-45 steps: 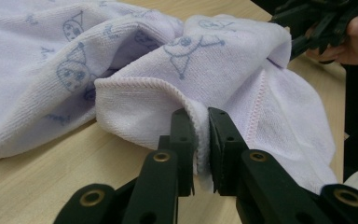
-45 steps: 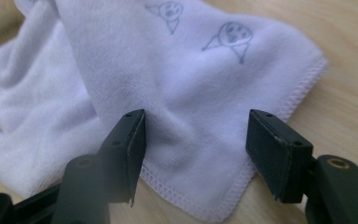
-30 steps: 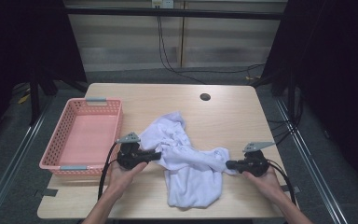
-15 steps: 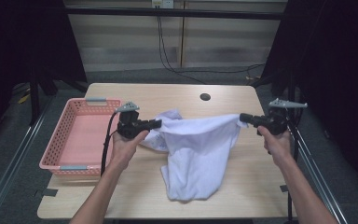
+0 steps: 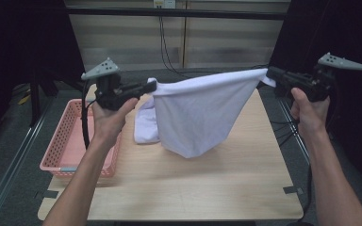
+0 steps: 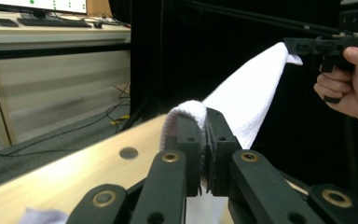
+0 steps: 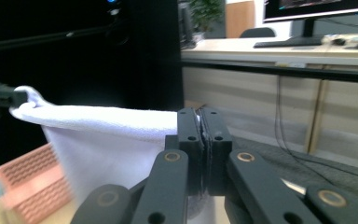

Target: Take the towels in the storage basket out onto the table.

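Left gripper point(image 5: 152, 86), held up above the table's point(image 5: 245, 183) left side and over the pink basket point(image 5: 63, 141), is clenched on 1 corner of the white towel point(image 5: 198, 113). From there the towel stretches taut in the air, its lower part hanging. Right gripper point(image 5: 269, 75) clamps the opposite corner.

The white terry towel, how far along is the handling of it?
Done: the left gripper and right gripper are each shut on a corner of the white terry towel, stretched above the wooden table. Left: it is unfolded, and the pink plastic basket holds nothing.
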Motion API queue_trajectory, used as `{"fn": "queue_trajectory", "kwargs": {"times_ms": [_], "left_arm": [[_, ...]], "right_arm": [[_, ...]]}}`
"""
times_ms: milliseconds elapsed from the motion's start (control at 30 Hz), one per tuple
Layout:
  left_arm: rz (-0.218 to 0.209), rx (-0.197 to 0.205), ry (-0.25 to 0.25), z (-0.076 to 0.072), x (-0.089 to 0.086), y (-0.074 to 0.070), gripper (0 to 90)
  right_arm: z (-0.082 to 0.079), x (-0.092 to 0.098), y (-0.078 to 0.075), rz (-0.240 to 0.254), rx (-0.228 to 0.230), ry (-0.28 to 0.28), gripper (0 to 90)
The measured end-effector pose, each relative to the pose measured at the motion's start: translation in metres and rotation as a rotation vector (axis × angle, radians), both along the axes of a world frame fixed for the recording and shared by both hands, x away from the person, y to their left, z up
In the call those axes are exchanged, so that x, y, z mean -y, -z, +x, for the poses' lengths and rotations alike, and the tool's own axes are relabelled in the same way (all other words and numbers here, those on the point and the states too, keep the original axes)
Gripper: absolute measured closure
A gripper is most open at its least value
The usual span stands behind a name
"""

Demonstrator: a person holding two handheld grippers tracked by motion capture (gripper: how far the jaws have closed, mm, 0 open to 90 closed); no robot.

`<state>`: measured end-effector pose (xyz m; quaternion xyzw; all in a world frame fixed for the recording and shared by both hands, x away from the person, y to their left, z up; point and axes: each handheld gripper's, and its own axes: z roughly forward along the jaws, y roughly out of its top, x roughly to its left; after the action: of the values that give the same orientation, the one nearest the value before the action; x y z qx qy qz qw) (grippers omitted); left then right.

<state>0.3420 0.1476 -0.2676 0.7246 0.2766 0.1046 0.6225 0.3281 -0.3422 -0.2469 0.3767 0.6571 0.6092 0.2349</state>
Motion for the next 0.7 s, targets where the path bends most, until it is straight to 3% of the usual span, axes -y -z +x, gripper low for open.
{"fn": "queue_trajectory", "kwargs": {"times_ms": [100,167,200,233,267,300,333,433,467,500,533,567,600,633,667,700], "left_arm": [[0.028,-0.028,0.025,-0.024,-0.006,0.024,86.5],[0.011,-0.088,0.044,-0.041,-0.012,0.044,86.4],[0.011,-0.129,0.072,-0.062,-0.015,0.065,86.4],[0.011,-0.129,0.072,-0.062,-0.015,0.065,86.3],[0.026,-0.133,0.082,-0.074,-0.015,0.074,86.3],[0.028,-0.145,0.101,-0.086,-0.016,0.083,86.3],[0.033,-0.15,0.115,-0.103,-0.019,0.091,86.3],[0.011,-0.166,0.138,-0.142,-0.029,0.102,85.8],[0.0,-0.163,0.142,-0.163,-0.034,0.101,85.2],[0.0,-0.163,0.142,-0.163,-0.034,0.101,84.7],[-0.009,-0.154,0.164,-0.181,-0.038,0.1,84.7],[-0.006,-0.156,0.184,-0.188,-0.039,0.1,82.5],[-0.001,-0.144,0.183,-0.198,-0.041,0.1,73.0],[-0.004,-0.131,0.188,-0.204,-0.042,0.101,73.0],[0.025,-0.129,0.159,-0.207,-0.045,0.103,60.8],[0.025,-0.129,0.159,-0.207,-0.045,0.103,60.6]], "right_arm": [[-0.024,-0.001,0.022,-0.033,-0.045,-0.048,88.1],[-0.045,-0.001,0.047,-0.063,-0.104,-0.078,88.0],[-0.062,-0.003,0.066,-0.094,-0.145,-0.095,88.1],[-0.062,-0.003,0.066,-0.094,-0.145,-0.095,88.1],[-0.084,-0.003,0.085,-0.089,-0.176,-0.116,88.0],[-0.084,-0.003,0.085,-0.089,-0.176,-0.116,88.0],[-0.097,-0.004,0.095,-0.094,-0.191,-0.12,88.0],[-0.142,-0.009,0.12,-0.106,-0.229,-0.157,88.0],[-0.169,-0.013,0.127,-0.116,-0.25,-0.177,87.8],[-0.169,-0.013,0.127,-0.116,-0.25,-0.177,87.8],[-0.181,-0.015,0.128,-0.127,-0.251,-0.178,87.7],[-0.206,-0.021,0.126,-0.151,-0.248,-0.17,86.4],[-0.228,-0.025,0.122,-0.198,-0.241,-0.163,73.9],[-0.228,-0.025,0.122,-0.198,-0.241,-0.163,73.9],[-0.234,-0.02,0.119,-0.159,-0.241,-0.155,64.6],[-0.234,-0.02,0.119,-0.159,-0.241,-0.155,64.6]]}}
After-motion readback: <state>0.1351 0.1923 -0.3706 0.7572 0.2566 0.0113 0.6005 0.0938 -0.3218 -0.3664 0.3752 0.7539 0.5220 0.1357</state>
